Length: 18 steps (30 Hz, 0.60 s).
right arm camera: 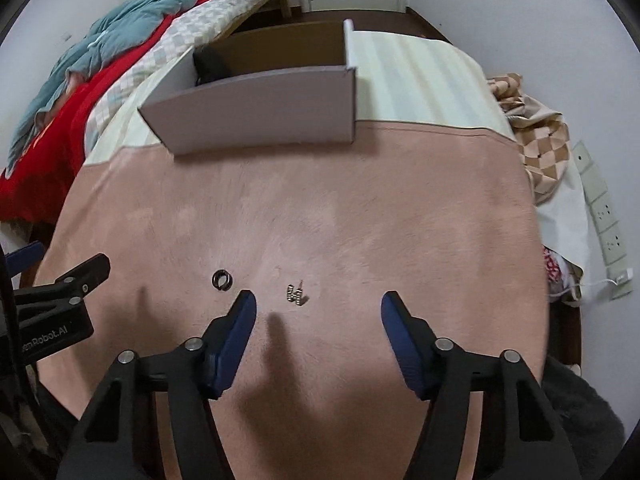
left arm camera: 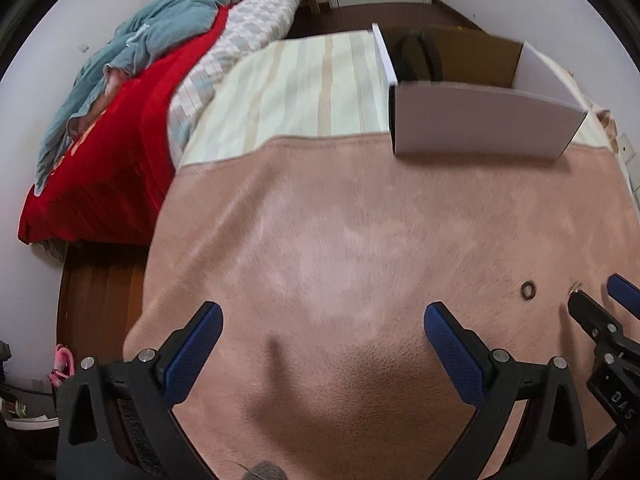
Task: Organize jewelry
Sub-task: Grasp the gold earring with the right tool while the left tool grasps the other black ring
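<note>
Jewelry lies loose on the pink blanket (right arm camera: 320, 208): a dark ring (right arm camera: 219, 279) and a small sparkly earring (right arm camera: 295, 294), near each other and both well short of the open box (right arm camera: 256, 120). The right gripper (right arm camera: 318, 306) hovers just short of the earring, its fingers spread wide and holding nothing. The left gripper (left arm camera: 322, 322) hangs over bare blanket to the ring's left, also spread and empty.

The main risk is the earring itself. It is tiny, its post sticks up, and it sits on soft nap. If the broad pads (right arm camera: 240, 332) close too high they may miss it; too low and they could pinch blanket fibres with it or press it into the pile. A glancing touch might flick it aside, where it would be hard to find. The ring, lying flat, may likewise slip out sideways under a squeeze. Both grippers also sit near each other beside the ring, so reaching for it together could make them collide.
</note>
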Available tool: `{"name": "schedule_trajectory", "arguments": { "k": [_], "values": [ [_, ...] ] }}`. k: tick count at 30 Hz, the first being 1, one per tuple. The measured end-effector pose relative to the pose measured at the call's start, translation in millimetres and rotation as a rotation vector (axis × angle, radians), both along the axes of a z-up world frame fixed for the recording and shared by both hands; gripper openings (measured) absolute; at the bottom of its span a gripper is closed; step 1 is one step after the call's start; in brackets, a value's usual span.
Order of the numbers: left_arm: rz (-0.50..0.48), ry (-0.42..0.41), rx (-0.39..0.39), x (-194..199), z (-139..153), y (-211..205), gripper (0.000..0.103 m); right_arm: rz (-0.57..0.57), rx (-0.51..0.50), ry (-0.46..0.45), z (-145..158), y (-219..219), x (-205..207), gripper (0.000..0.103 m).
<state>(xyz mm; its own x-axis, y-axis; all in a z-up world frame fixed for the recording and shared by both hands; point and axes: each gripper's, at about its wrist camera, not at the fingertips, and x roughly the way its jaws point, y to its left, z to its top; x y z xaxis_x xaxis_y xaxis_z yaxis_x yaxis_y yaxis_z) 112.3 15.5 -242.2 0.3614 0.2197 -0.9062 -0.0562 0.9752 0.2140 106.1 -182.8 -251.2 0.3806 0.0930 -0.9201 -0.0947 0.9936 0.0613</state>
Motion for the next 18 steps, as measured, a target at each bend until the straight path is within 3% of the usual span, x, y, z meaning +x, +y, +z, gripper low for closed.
{"name": "schedule_trajectory", "arguments": {
  "k": [4,5,6,8,14,18],
  "values": [
    [-0.010,0.019,-0.002,-1.0,-8.2,-1.4,0.103,0.026,-0.022,-0.038,-10.8,9.9,-5.5,0.043],
    [-0.012,0.023,-0.003,-1.8,-10.6,-1.9,0.103,0.033,-0.039,-0.059,-11.5,13.2,-8.2,0.035],
    [-0.012,0.026,-0.005,-2.0,-11.7,-2.0,0.103,0.036,-0.049,-0.074,-11.9,15.1,-9.8,0.020],
    [-0.018,0.029,-0.010,-1.9,-13.1,-4.3,0.103,0.041,-0.044,-0.085,-11.8,15.3,-11.0,0.009],
    [-0.049,0.015,-0.030,2.1,-8.0,-19.1,0.103,-0.034,0.055,-0.085,-1.9,-12.0,-11.7,0.009],
    [-0.079,0.020,-0.089,5.4,-8.2,-38.9,0.103,-0.096,0.101,-0.097,8.4,-36.7,-12.0,0.009]
  ]
}}
